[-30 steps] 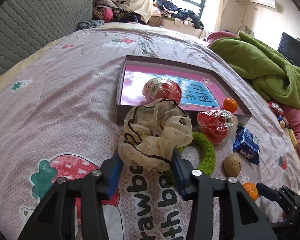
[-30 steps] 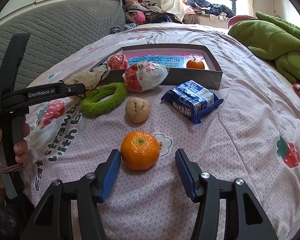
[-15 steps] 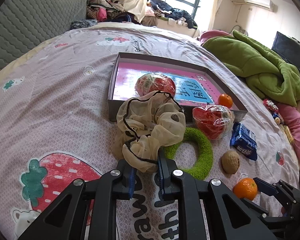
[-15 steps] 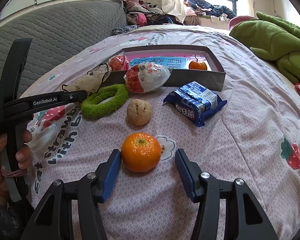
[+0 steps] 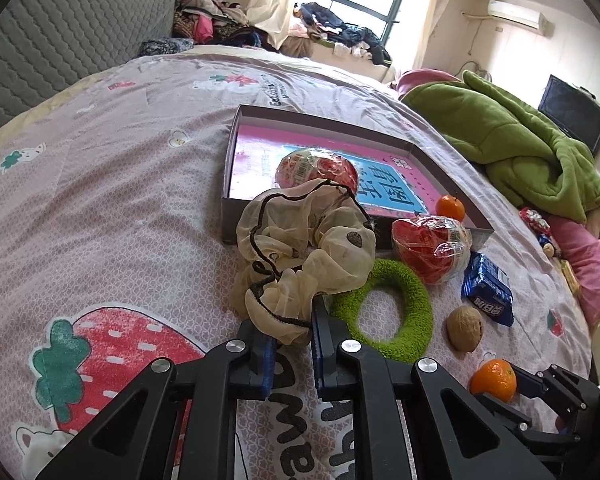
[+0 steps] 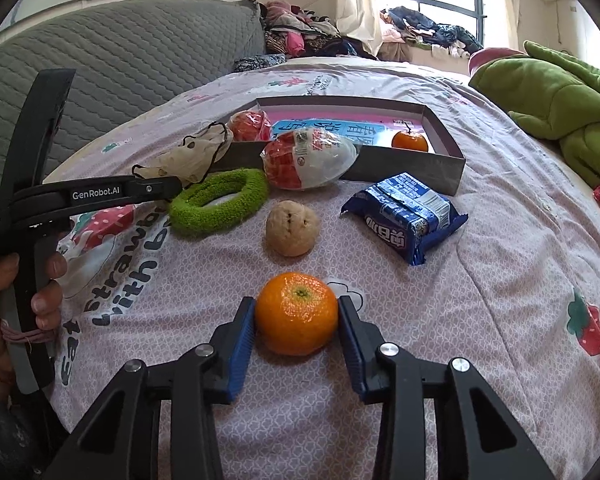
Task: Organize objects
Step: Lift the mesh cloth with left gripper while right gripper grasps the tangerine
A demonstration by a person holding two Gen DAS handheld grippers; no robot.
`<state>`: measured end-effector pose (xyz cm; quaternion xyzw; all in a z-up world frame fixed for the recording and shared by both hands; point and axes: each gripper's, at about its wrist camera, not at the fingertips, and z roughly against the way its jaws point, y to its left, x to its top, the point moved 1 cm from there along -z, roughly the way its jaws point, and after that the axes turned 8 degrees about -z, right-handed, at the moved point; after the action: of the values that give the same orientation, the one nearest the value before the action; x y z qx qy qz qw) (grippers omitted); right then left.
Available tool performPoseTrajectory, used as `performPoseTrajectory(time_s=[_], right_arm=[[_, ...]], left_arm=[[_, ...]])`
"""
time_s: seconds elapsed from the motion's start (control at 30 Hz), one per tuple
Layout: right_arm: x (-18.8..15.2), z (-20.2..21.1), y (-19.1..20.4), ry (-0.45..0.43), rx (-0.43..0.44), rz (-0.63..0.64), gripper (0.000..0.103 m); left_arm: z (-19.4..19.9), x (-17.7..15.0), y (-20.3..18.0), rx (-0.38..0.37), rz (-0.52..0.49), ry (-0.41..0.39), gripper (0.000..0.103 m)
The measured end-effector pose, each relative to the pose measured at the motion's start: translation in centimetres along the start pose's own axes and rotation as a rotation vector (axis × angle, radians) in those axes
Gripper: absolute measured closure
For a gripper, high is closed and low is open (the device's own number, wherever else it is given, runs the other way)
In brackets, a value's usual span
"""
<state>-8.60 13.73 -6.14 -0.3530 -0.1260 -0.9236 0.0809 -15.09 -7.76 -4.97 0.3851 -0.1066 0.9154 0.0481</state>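
Fingers now against scrunchie, tangerine

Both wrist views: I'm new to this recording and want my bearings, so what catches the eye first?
The mandarin near the camera on the strawberry-print bedspread, with the right gripper closing its blue jaws on both sides of it. Next, the cream scrunchie pinched by the shut left gripper, partly over a green fuzzy ring. Behind them lies the shallow box holding another mandarin and a wrapped egg.
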Motion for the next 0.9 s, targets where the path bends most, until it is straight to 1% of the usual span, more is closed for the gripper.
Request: performPoseTrajectory(time_s=[0.33,0.53,0.9], right_arm=[[-0.1,0.1,0.0,-0.005,-0.001,-0.002,0.062],[-0.1,0.0,0.0,-0.006,-0.004,0.005,0.062],[-0.2,0.3,-0.1,-0.02,0.004,0.006,0.063]], left_arm=[[0.7,-0.3,0.8,-0.012,0.017,-0.026,0.091],[1.4,-0.4,0.2,-0.006,0.004,-0.038,0.091],[3.4,-1.0,-0.9,0.085,-0.046,-0.071,0.091]])
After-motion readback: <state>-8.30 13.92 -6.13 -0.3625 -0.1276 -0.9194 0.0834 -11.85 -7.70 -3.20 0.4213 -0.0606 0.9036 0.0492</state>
